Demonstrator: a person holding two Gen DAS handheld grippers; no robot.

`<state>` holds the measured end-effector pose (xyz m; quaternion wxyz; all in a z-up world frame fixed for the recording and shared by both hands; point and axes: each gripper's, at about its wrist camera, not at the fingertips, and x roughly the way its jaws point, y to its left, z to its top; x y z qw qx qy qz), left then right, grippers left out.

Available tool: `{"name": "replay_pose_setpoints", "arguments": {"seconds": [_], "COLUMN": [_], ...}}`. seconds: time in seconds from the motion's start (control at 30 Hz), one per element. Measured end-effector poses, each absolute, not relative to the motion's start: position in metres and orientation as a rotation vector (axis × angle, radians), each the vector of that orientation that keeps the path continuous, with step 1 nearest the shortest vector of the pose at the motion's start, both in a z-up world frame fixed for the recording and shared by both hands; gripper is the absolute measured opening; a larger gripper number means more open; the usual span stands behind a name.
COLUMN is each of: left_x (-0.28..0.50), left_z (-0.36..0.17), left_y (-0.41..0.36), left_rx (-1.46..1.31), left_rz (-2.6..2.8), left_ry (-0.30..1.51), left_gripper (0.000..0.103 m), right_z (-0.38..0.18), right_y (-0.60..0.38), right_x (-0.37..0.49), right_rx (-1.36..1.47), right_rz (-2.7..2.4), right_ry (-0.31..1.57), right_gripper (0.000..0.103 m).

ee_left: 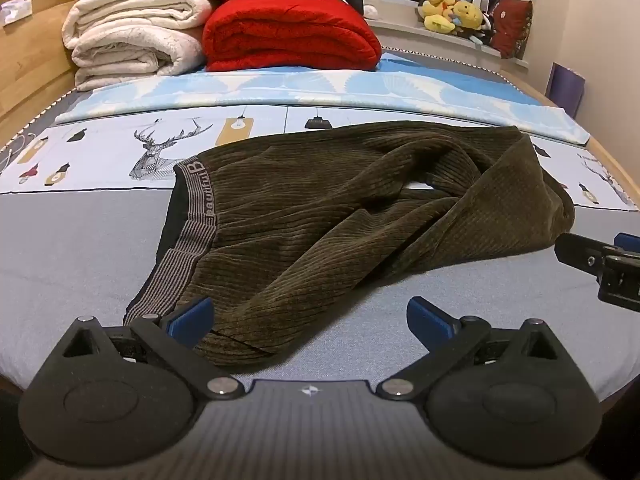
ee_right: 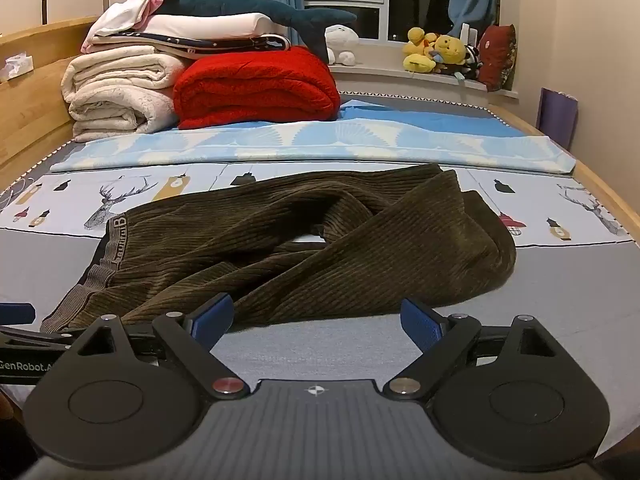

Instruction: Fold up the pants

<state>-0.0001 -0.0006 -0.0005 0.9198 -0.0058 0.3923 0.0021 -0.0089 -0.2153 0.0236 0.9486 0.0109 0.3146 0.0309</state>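
On the bed [ee_left: 80, 248], across its grey sheet, lie the pants [ee_left: 340, 208] — dark olive corduroy, rumpled, with the striped waistband [ee_left: 192, 232] at the left and the legs bunched and twisted toward the right. Both sets of tongs hang at the near edge, tilted down toward the cloth. The left tongs [ee_left: 310, 318] stand spread wide with nothing gripped; the left blue pad sits over the waistband end of the pants, the right pad over bare sheet. The right tongs [ee_right: 318, 320] are likewise wide apart and hold nothing — the near hem of the pants lies just beyond the pads. Farther back lie a light blue quilt [ee_right: 320, 140], a red blanket [ee_right: 256, 84] and a stack of cream blankets [ee_right: 116, 92] against the wooden headboard, with yellow plush toys [ee_right: 436, 52] on the windowsill
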Motion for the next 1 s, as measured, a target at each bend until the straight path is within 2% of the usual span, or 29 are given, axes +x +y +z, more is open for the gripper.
{"name": "replay_pose_setpoints", "arguments": {"seconds": [1.0], "left_x": [-0.0008], "left_z": [0.0019], "left_y": [0.0000], "left_rx": [-0.004], "left_rz": [0.001], "left_ry": [0.798], "left_gripper": [0.102], "right_z": [0.0238], "right_y": [-0.2149], "right_x": [-0.0088], "right_rx": [0.020], "right_rz": [0.063], "right_ry": [0.644], "right_gripper": [0.091]}}
